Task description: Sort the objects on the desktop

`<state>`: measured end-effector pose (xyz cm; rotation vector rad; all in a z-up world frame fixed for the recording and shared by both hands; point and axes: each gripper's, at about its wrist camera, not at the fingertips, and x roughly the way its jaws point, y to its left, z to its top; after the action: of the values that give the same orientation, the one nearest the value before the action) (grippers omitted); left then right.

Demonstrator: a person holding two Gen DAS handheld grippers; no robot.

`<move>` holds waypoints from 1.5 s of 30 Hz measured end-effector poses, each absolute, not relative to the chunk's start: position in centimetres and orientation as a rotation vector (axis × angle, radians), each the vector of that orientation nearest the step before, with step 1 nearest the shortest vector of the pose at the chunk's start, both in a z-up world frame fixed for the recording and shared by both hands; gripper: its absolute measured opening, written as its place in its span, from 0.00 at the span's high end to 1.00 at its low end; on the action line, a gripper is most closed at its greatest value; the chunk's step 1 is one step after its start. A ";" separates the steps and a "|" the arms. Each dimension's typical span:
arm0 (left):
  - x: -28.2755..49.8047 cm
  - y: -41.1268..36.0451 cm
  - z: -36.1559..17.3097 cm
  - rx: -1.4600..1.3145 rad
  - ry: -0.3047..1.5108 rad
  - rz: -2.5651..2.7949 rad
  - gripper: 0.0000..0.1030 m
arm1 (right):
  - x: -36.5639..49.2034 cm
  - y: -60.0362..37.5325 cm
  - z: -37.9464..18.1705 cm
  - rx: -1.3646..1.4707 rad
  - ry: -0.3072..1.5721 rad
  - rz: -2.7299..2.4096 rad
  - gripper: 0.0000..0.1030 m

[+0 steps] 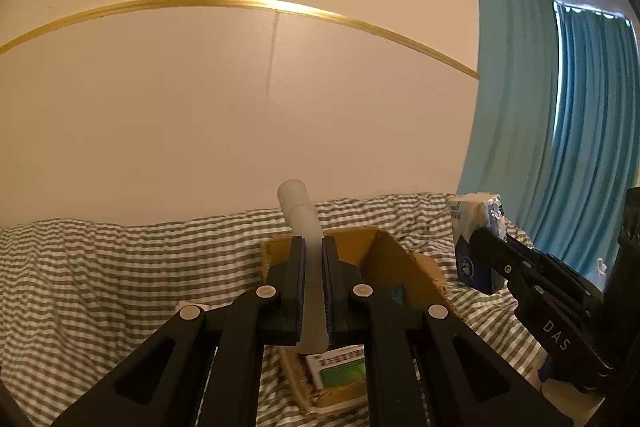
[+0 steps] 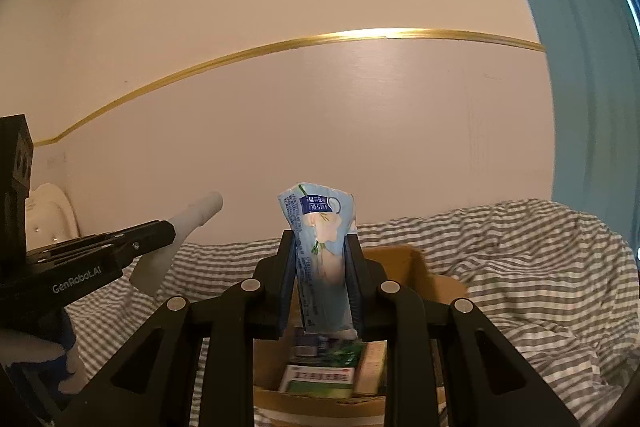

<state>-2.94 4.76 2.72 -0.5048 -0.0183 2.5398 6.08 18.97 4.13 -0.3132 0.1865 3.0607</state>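
We hold both items above the open box [image 2: 416,267], so the step in hand appears to be carrying them over it for release. Nearest in the left wrist view, the left gripper [image 1: 311,259] has its fingers closed on a translucent white tube [image 1: 302,223], a stiff, smooth, slightly bent cylinder with a wider cap end projecting up past the fingertips. In the right wrist view, the right gripper [image 2: 320,259] has its fingers clamped on a tissue pack [image 2: 320,239], a soft, glossy blue film packet that pinches in at the grip and flares above it. To do this step well, we should lower each item until it sits just over a free part of the box before parting the fingers, and release one at a time; the tube may roll, so we lay it along a wall, while the pack will deform and settle flat. Below the fingers lie green-and-white cartons [image 2: 320,379], rigid printed cardboard, already inside the box. The box is plain brown corrugated board with raised flaps, resting on a bed [image 2: 540,267] covered in soft, wrinkled grey-and-white striped cloth, an uneven base that may let it tip. Beyond stands a smooth cream wall [image 2: 320,107] with a thin gold strip [image 2: 280,45], and teal pleated curtains [image 1: 520,107] hang at the right.
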 end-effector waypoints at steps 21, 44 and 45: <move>-9.3 12.5 -4.8 -0.736 0.051 2.426 0.92 | -0.3 23.6 -2.2 -0.566 0.256 2.964 0.78; -9.7 10.0 -4.2 -0.748 -0.008 2.492 0.43 | -1.1 24.7 -3.2 -0.546 0.214 2.860 0.38; -9.3 9.4 -3.8 -0.738 -0.010 2.503 0.43 | -0.8 24.6 -2.8 -0.532 0.216 2.860 0.35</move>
<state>-9.35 9.45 -3.77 -0.7380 -0.0103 2.5031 -0.84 24.58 -2.85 -0.5319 0.2162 2.8604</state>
